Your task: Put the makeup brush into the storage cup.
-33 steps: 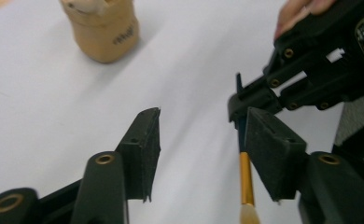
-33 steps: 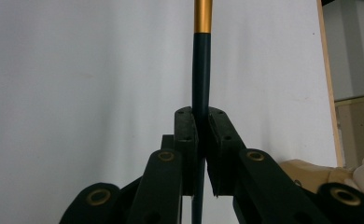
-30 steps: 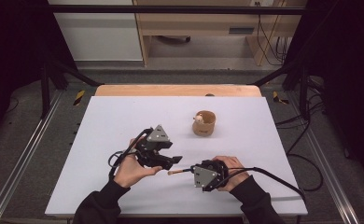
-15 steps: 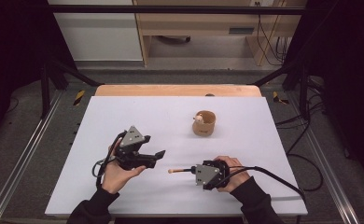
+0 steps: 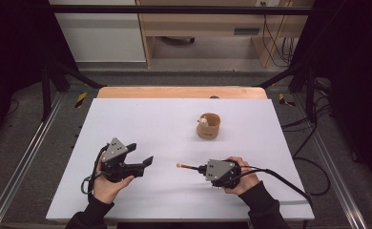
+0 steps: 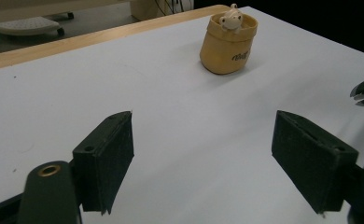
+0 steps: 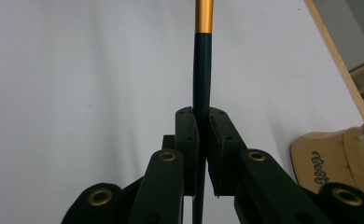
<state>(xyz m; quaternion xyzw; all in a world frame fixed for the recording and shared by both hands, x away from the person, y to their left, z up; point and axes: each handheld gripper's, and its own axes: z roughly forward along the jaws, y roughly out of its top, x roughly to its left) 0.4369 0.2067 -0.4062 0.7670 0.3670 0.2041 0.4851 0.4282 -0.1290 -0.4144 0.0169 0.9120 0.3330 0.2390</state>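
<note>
A lab or recording studio, not a home. The counter (image 5: 141, 124) is a bare white board on a wooden top, standing alone as a test surface. Around the counter runs a black metal frame (image 5: 174, 9), with rails (image 5: 22, 167) on the grey floor at each side. Right of the counter, cables (image 5: 313, 157) trail across the floor. Behind the counter stand a plain wooden bench (image 5: 198, 28) and a white cabinet (image 5: 103, 33); black drapes darken both sides.

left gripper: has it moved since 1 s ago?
Yes. The left gripper has moved left and toward the table's near edge, away from the tan pouch, and its fingers have just been opening with nothing between them.
</note>
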